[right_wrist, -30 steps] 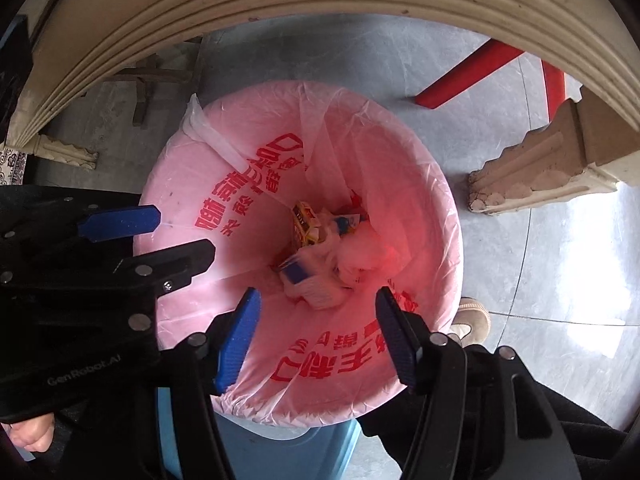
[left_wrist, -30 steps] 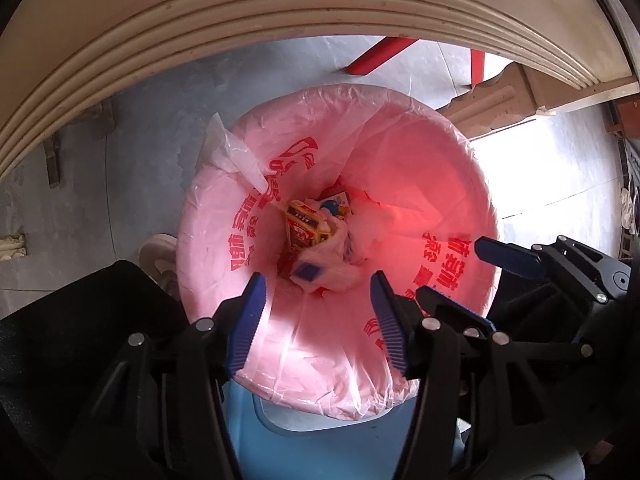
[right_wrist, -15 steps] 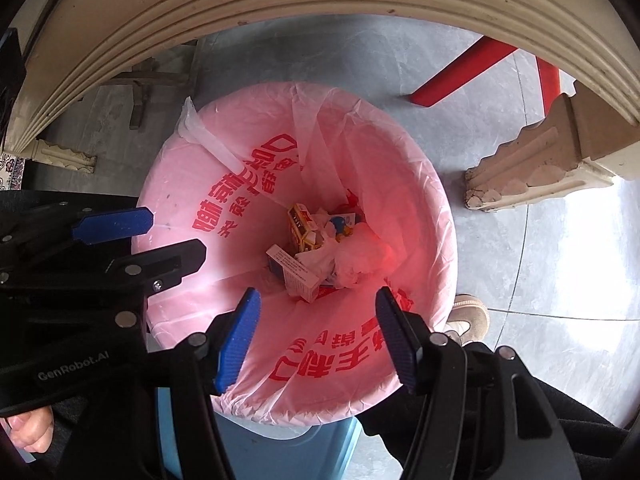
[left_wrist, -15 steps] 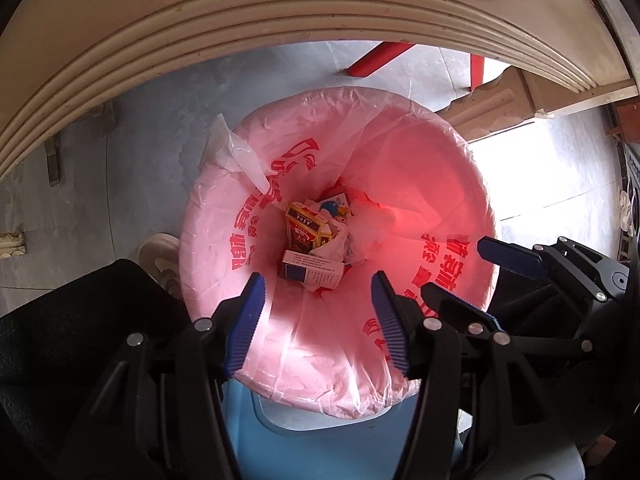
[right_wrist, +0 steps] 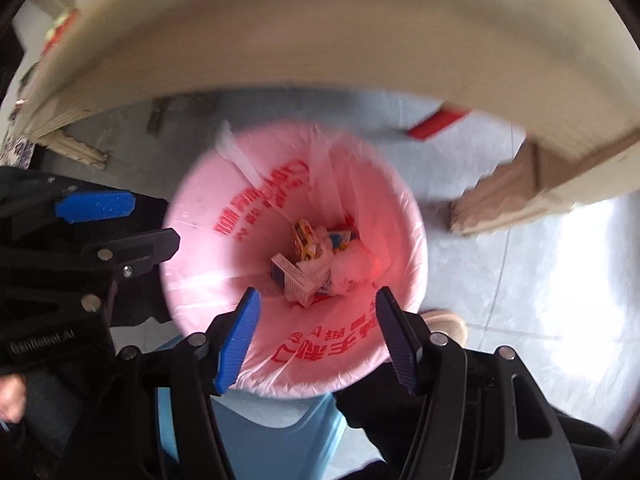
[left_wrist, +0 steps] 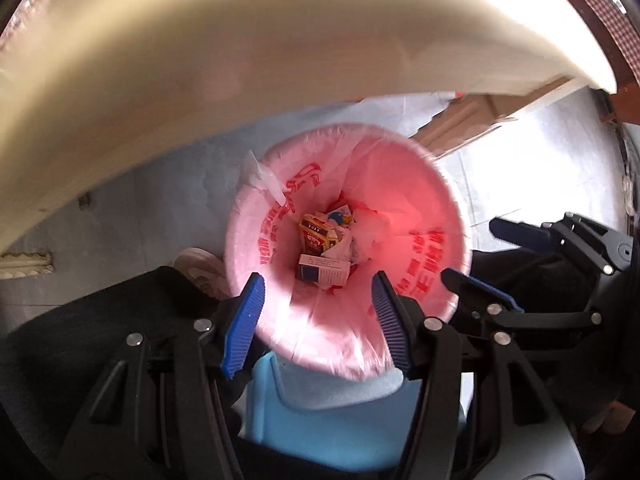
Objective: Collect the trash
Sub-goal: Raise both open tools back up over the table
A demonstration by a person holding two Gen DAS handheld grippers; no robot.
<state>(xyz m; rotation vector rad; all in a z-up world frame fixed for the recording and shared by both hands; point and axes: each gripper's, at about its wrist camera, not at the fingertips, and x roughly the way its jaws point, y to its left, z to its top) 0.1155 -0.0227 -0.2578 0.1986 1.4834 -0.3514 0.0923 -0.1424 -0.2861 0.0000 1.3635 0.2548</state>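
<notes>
Down at the bottom of the left wrist view, left gripper point(left_wrist: 316, 320) spread wide, nothing between the blue pads, hanging over the near rim of the bin. Same story in the right wrist view: right gripper point(right_wrist: 316, 332) gaping, empty, blue pads framing the lower middle of the frame. Just beyond the fingertips in both views, straight ahead and below, pink bin liner point(left_wrist: 400, 196) stretched over a pale blue trash bin point(left_wrist: 340, 420), red lettering running round the inside. Deep in the centre of the frame, at the bottom of the bag, the dropped trash: a white and blue box point(left_wrist: 323, 272) lying flat, long axis running left to right across the left view, angled from upper left to lower right in the right view point(right_wrist: 294, 278); beyond it a red and yellow carton point(left_wrist: 317, 236) tipped on edge, crumpled white paper point(left_wrist: 362, 238) to its right. Neither gripper clearly nearer to the pile, both well above it. Farther out, grey floor and a cream table edge point(left_wrist: 240, 60) blurred across the top. Probably done with this drop; next piece to be sought outside the bin.
</notes>
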